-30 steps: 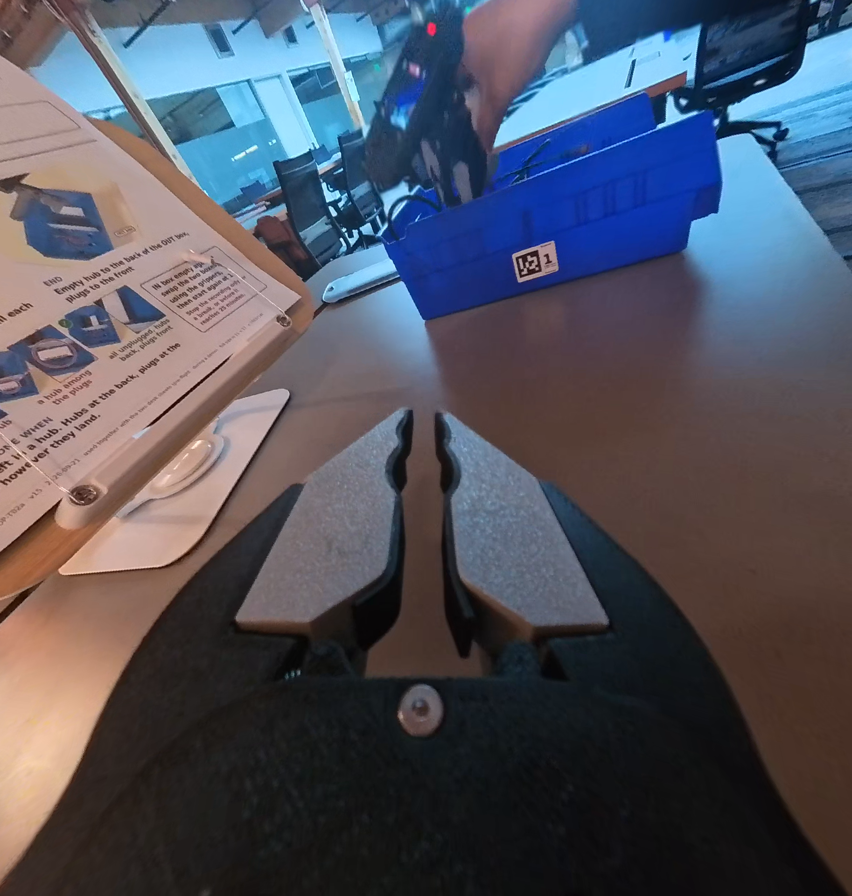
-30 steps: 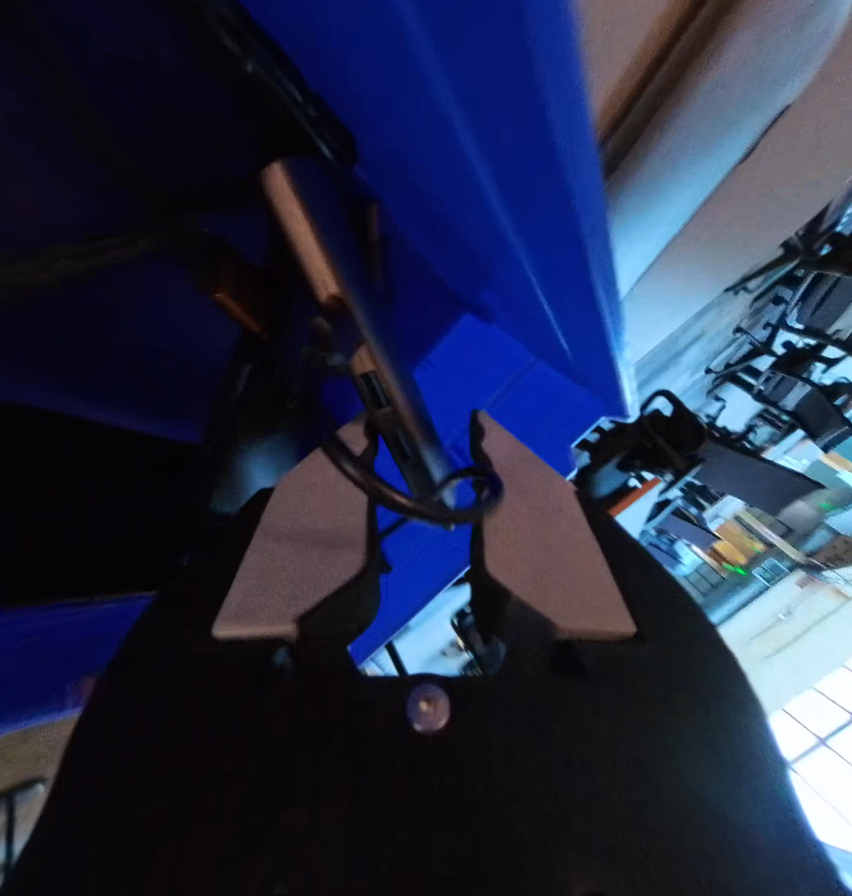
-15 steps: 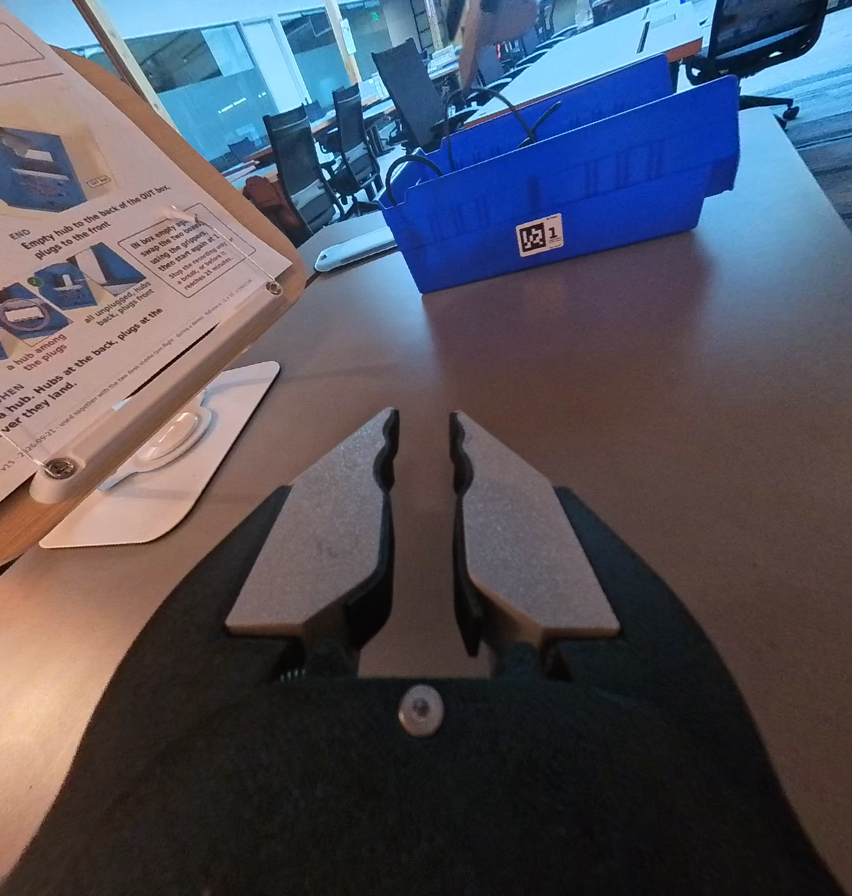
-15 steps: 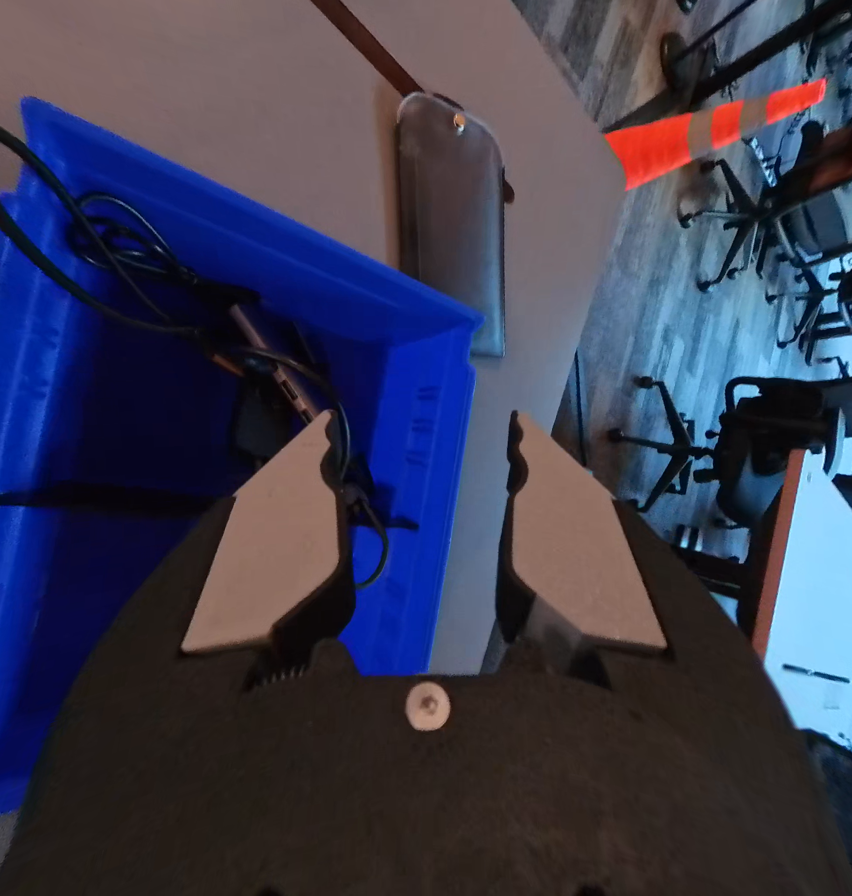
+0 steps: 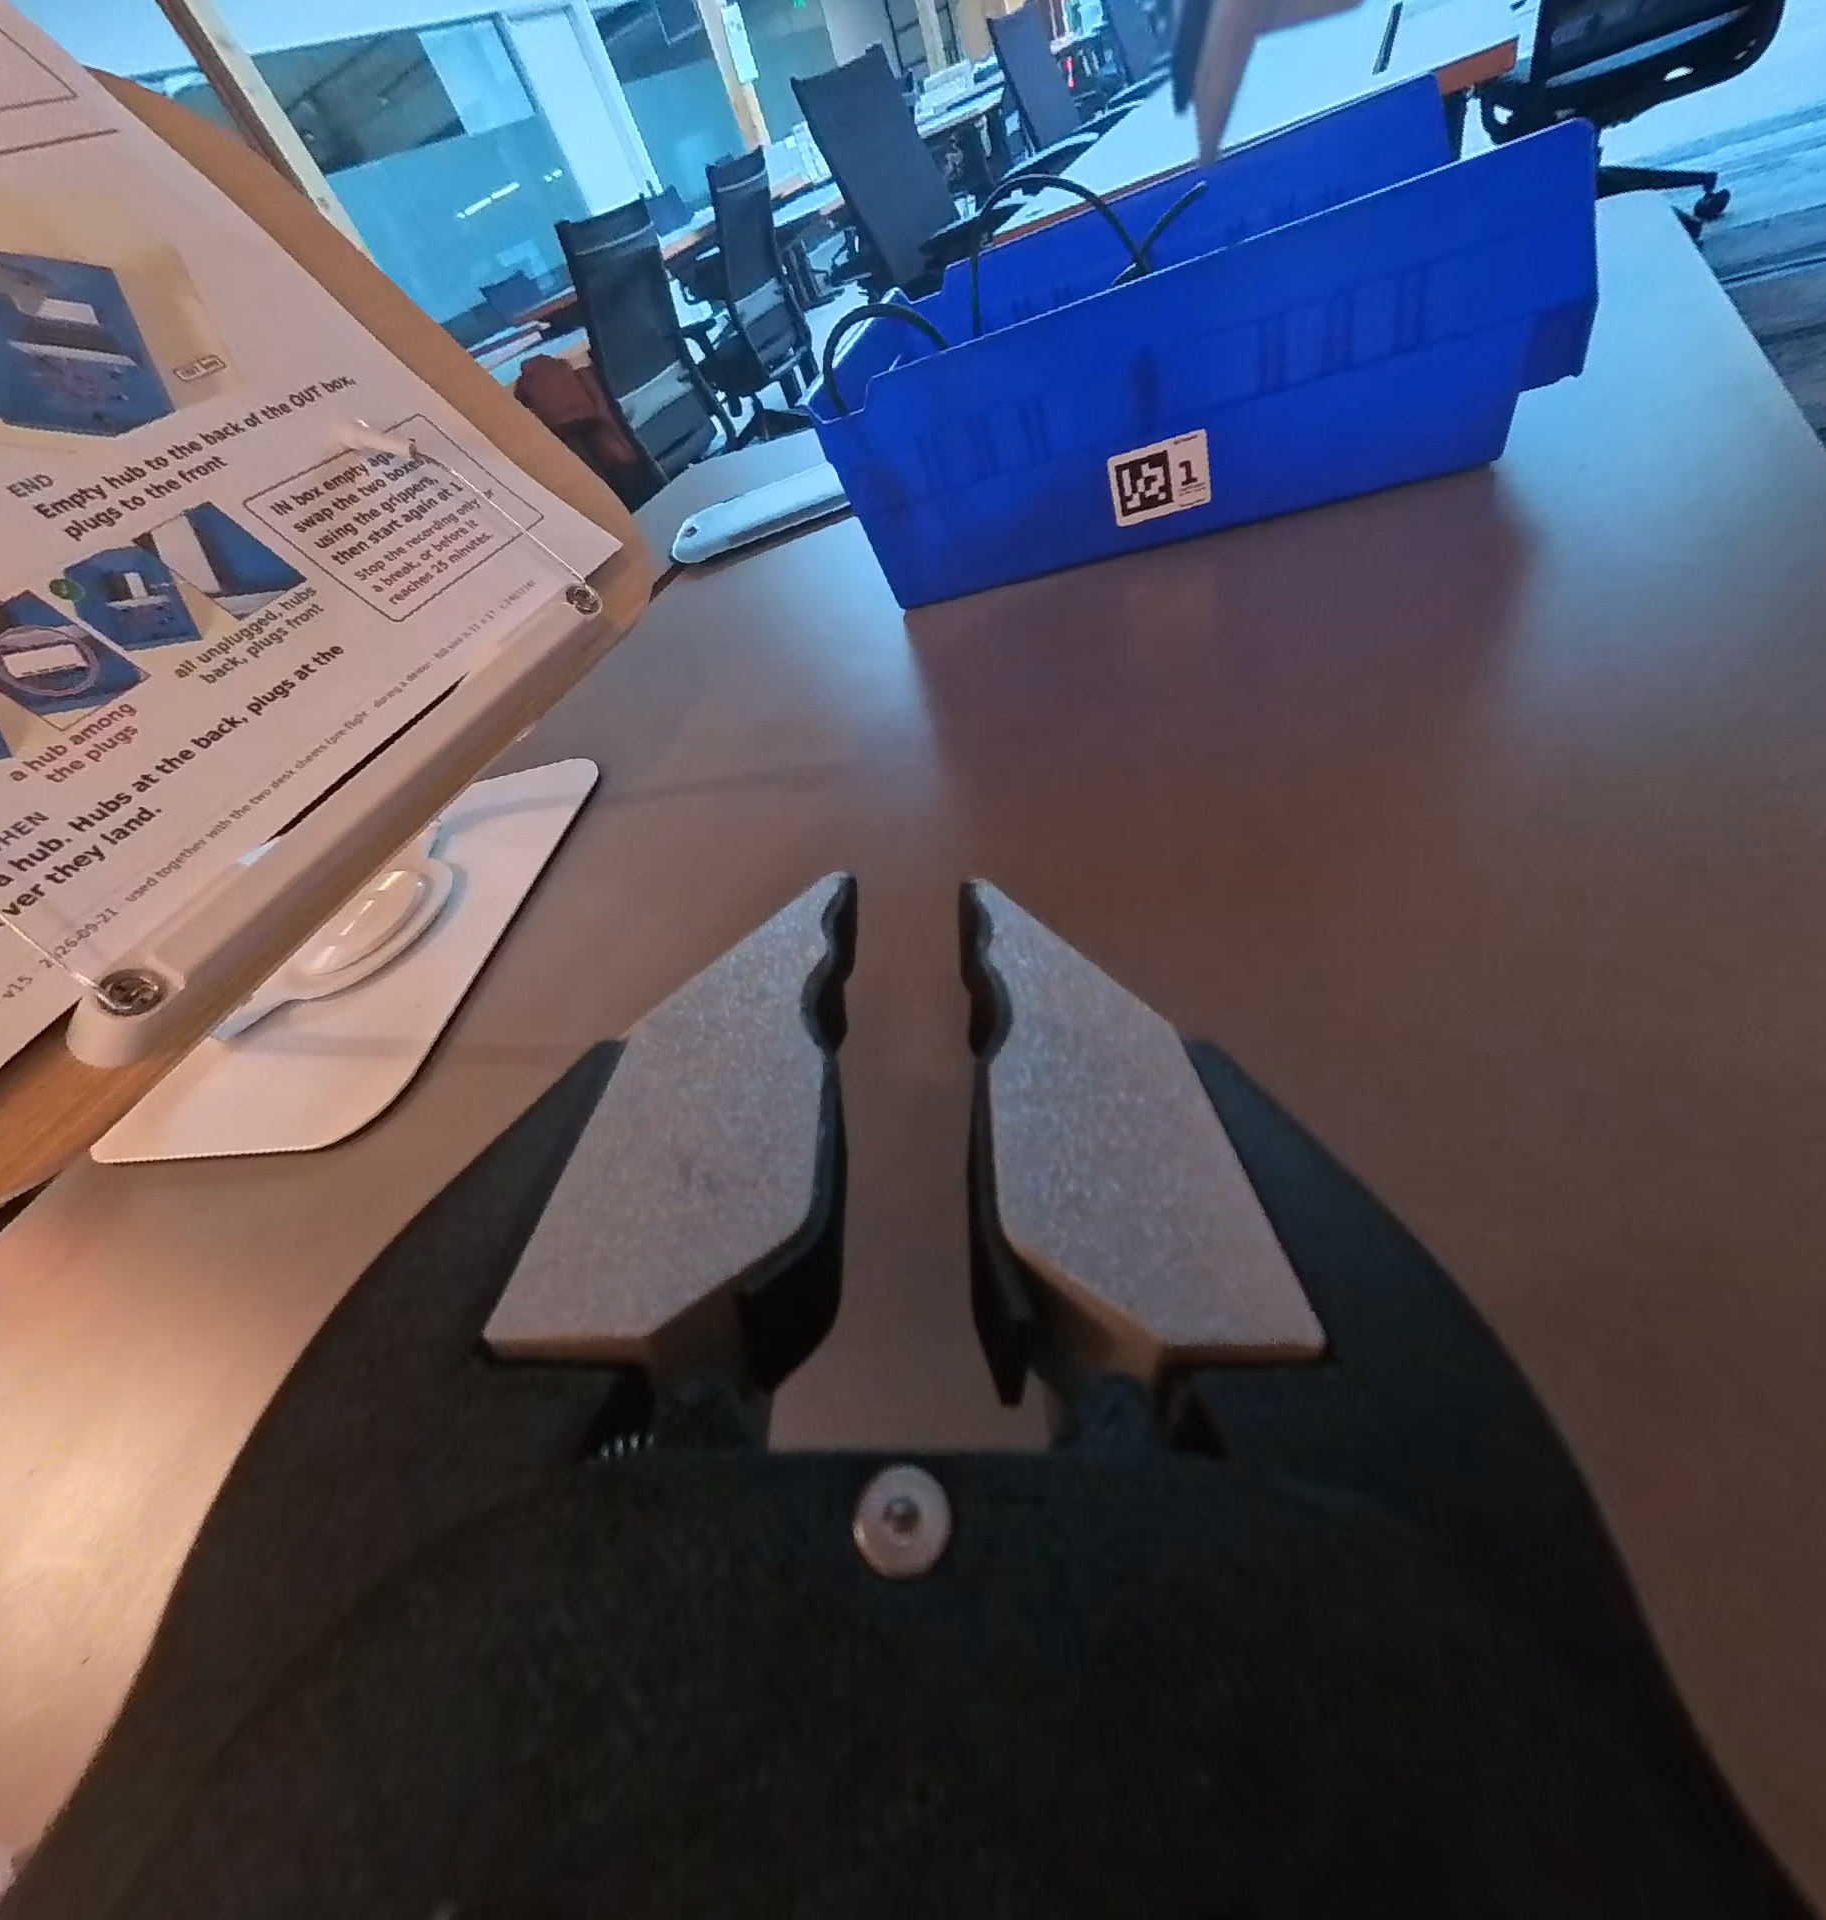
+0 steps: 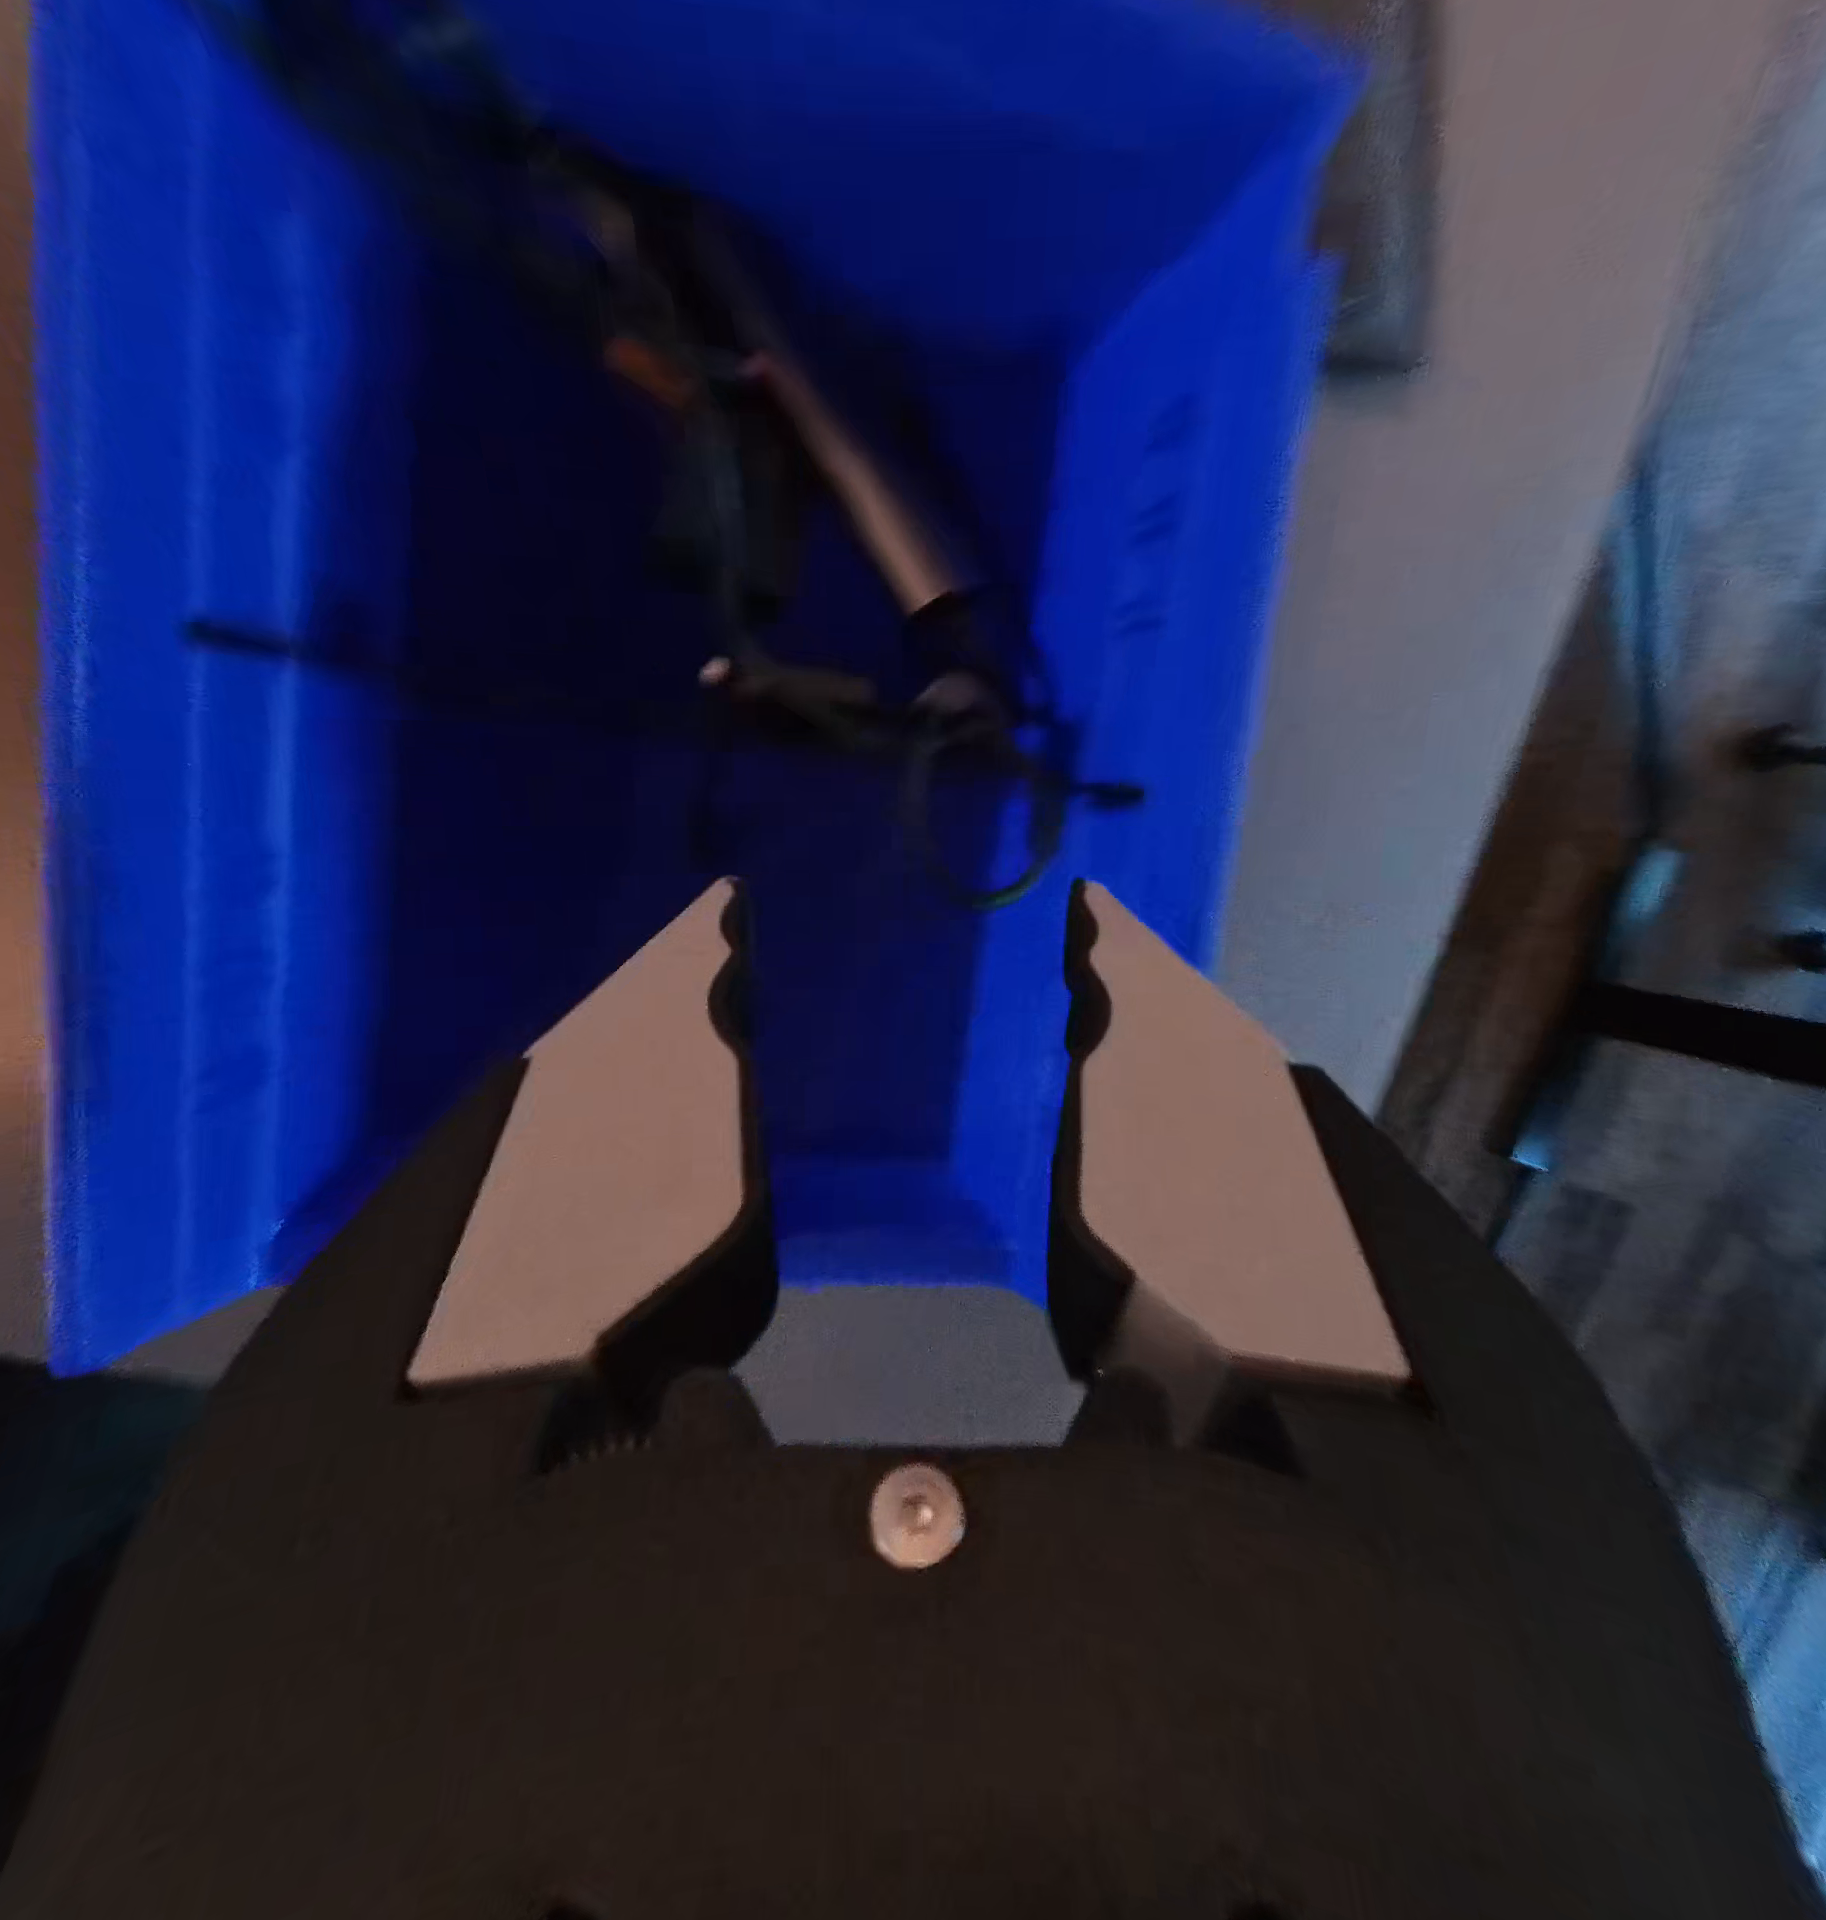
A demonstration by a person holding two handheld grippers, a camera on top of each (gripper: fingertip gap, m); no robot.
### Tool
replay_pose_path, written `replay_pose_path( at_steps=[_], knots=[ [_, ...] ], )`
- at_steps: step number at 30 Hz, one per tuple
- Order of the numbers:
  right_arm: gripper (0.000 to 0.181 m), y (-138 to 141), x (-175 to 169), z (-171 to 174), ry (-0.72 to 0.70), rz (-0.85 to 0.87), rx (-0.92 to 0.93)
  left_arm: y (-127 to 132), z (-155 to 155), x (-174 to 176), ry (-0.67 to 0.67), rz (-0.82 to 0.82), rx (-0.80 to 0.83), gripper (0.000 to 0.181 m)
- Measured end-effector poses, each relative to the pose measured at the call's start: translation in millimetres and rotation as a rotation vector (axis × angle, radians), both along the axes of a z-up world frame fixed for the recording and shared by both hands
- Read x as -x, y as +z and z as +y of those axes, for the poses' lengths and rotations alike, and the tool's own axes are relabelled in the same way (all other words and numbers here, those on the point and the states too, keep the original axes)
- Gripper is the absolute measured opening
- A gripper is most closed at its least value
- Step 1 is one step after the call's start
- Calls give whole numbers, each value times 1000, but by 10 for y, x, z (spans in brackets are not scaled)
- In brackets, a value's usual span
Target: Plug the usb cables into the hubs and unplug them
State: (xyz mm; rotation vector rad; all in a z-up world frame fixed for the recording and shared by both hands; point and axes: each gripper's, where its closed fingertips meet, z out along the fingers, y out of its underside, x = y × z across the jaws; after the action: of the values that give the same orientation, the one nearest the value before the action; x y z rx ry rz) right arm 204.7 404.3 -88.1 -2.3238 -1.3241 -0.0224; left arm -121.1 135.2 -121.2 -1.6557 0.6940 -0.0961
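Jaws parted, empty: left gripper point(image 5: 907, 940) narrowly; right gripper point(image 6: 901, 935) wider.

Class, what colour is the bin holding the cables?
Blue; the bin shows most clearly in the left wrist view.

Glossy blue plastic bin point(image 5: 1252, 416), smooth semi-gloss brown table point(image 5: 1408, 831), matt grainy fingers point(image 5: 722, 1122).

Blurred throughout in the right wrist view: tangled cables point(image 6: 950, 748) and grey hub point(image 6: 867, 499) inside blue bin point(image 6: 213, 623), ports unreadable. Instruction sheet point(image 5: 161, 499) cropped at left edge; bin contents mostly hidden behind near wall in the left wrist view.
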Motion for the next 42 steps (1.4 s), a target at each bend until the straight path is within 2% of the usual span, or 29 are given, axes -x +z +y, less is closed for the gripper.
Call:
replay_pose_path(
  at_steps=[3, 4, 6, 8, 10, 13, 14, 15, 17, 20, 23, 26, 28, 29, 32, 35, 36, 38, 42],
  knots=[
    [62, -347, 16, -267, 52, 7, 55, -11, -2, -30, -9, 8, 3, 17],
    [50, -399, 23, -275, 56, 9, 32, -14, -5, -40, -12, 12, 3, 17],
    [46, -353, 39, -149, 19, 34, -74, -20, -9, -50, -13, 22, 1, 17],
    [44, -169, 133, -21, 4, 106, -176, -17, -15, -53, -12, 25, -4, 16],
    [47, -58, 320, -6, 39, 186, -181, -15, -26, -51, -11, 23, -4, 16],
    [54, -151, 449, 36, 59, 132, -113, -10, -33, -32, -7, 17, -3, 16],
    [34, -210, 457, 54, 62, 94, -91, -8, -35, -26, -5, 12, -2, 16],
    [3, -271, 463, 42, 82, 55, -58, -4, -36, -19, -5, 8, -1, 16],
    [0, -268, 481, 53, 96, 12, -38, -2, -38, -13, -5, 4, 0, 16],
    [0, -38, 474, 134, 119, -73, -109, -10, -41, -22, -11, 8, 4, 16],
    [0, 365, 560, 351, 169, -213, -309, -34, -37, -44, -18, 24, 13, 15],
    [0, 766, 1123, 489, 409, -197, -648, -49, -26, -62, -23, 32, 19, 16],
    [0, 740, 1447, 480, 563, -140, -768, -43, -28, -57, -21, 30, 16, 16],
    [0, 600, 1479, 532, 558, -123, -733, -36, -36, -47, -18, 27, 12, 15],
    [0, -20, 1378, 532, 457, -18, -364, -23, -62, -12, -10, 17, 9, 15],
    [2, -576, 1010, 423, 299, -44, 17, -19, -57, -9, -12, 1, 16, 15],
    [1, -649, 922, 417, 245, -57, 80, -24, -52, -25, -18, -1, 22, 15],
    [0, -622, 872, 460, 169, -41, 106, -46, -45, -66, -31, 15, 30, 15],
    [1, -431, 808, 639, 122, -107, -24, -99, -43, -108, -43, 62, 36, 15]
  ],
)
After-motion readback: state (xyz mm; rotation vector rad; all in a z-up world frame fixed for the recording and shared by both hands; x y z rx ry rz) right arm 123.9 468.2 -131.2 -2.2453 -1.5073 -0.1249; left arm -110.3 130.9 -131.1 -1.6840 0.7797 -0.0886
